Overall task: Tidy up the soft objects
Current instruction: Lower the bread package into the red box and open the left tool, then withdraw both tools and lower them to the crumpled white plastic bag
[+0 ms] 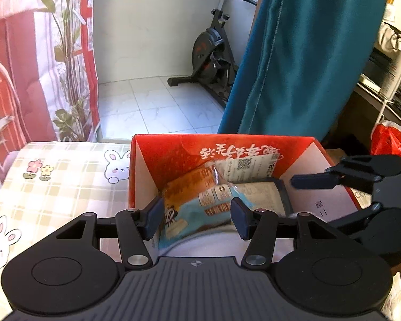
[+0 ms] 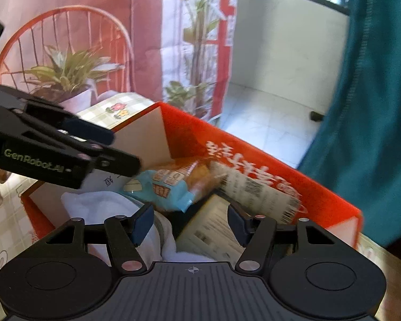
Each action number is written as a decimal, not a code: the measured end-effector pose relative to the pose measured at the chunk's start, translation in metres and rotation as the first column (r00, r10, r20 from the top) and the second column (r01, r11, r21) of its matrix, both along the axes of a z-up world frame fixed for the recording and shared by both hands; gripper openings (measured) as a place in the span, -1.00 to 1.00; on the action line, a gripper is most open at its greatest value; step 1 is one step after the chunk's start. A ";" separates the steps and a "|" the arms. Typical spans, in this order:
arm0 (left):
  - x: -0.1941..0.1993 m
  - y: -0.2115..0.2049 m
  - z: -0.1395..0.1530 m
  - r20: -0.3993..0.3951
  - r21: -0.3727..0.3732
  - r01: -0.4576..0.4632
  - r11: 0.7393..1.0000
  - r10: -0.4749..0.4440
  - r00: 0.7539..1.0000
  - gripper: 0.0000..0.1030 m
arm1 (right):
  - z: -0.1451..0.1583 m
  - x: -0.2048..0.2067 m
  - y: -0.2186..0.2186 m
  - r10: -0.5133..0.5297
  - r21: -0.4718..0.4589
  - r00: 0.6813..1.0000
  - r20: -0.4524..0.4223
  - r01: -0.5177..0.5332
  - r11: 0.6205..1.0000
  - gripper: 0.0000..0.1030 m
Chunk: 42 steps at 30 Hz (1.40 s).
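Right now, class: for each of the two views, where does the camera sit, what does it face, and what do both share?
Left wrist: on the left gripper, looking down into the red box; right gripper enters at right.
Right wrist: on the right gripper, over the same box; left gripper enters at left.
Shared: box, blue-orange snack packet, white cloth.

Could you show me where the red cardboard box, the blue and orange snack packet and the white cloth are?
Red cardboard box [image 1: 173, 155]: left wrist view, inner back wall.
Blue and orange snack packet [image 2: 163, 187]: right wrist view, its blue part.
White cloth [image 2: 99, 206]: right wrist view, upper fold.
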State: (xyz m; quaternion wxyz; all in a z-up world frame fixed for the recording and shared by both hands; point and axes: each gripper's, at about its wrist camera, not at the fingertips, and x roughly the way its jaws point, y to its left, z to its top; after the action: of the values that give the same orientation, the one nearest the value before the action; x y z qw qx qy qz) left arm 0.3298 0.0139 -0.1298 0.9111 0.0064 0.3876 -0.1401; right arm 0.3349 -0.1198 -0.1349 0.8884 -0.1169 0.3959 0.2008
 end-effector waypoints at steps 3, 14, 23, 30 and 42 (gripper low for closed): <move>-0.020 0.000 0.009 0.024 0.016 -0.009 1.000 0.009 1.000 0.11 | 0.012 -0.019 -0.009 -0.048 0.014 0.998 0.028 0.047 0.999 0.10; -0.125 0.008 0.025 0.167 0.024 -0.033 0.999 0.028 0.986 0.53 | 0.037 -0.124 -0.029 -0.176 0.091 0.961 0.211 0.160 0.983 0.80; -0.176 0.004 0.017 0.225 0.011 -0.035 0.999 0.032 0.974 1.00 | 0.025 -0.188 -0.039 -0.267 0.183 0.934 0.237 0.227 0.957 0.99; -0.189 0.001 -0.003 0.199 0.038 -0.050 0.998 0.041 0.979 1.00 | -0.001 -0.216 -0.047 -0.343 0.211 0.914 0.215 0.300 0.931 0.99; -0.195 0.014 -0.051 0.118 0.032 -0.035 0.999 0.031 0.993 0.88 | -0.063 -0.251 -0.056 -0.411 0.224 0.905 0.111 0.381 0.897 0.99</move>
State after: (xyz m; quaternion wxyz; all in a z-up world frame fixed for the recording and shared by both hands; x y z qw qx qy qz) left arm 0.1344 0.0278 -0.1805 0.9343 0.0236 0.3358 -0.1176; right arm 0.0840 -0.1762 -0.1983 0.9458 0.0396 0.3193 0.0439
